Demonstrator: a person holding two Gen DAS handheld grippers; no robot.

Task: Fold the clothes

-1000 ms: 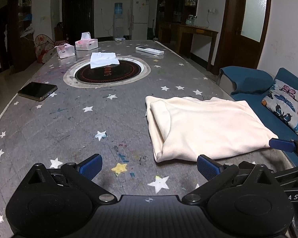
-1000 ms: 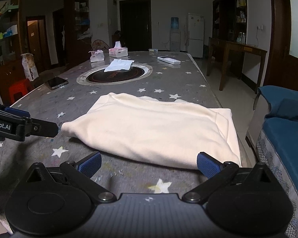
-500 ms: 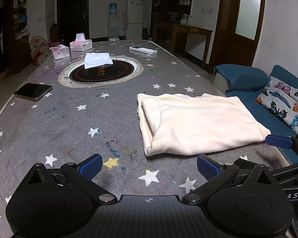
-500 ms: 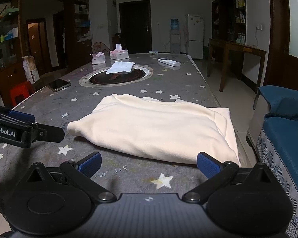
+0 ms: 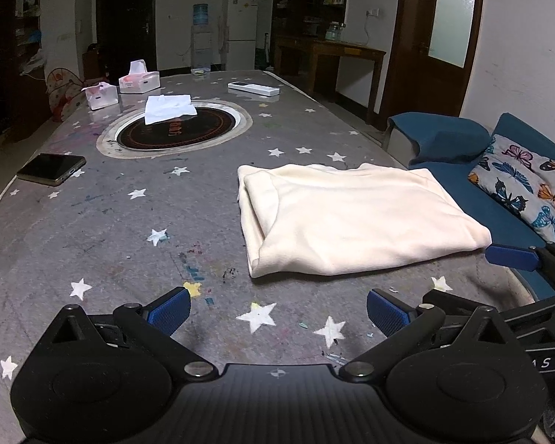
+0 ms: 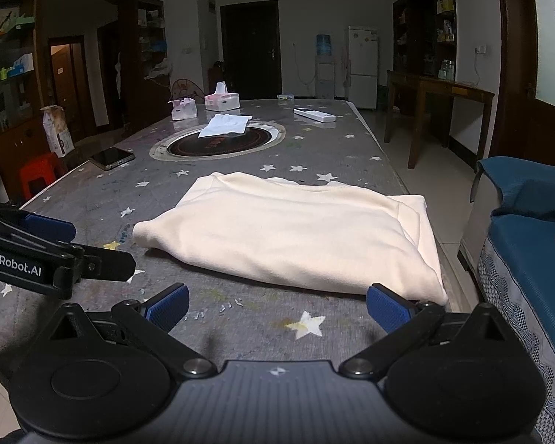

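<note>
The grey star-patterned worktop carries a folded cream garment, phone, two tissue boxes, white cloth and perhaps a remote.

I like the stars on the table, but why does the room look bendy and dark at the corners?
Left wrist view: the fisheye lens curves the door frame and blackens the corners; the cream folded garment is sharp and evenly lit. Right wrist view: same bending on the cabinet, dim room, a soft shadow under the right gripper.
</note>
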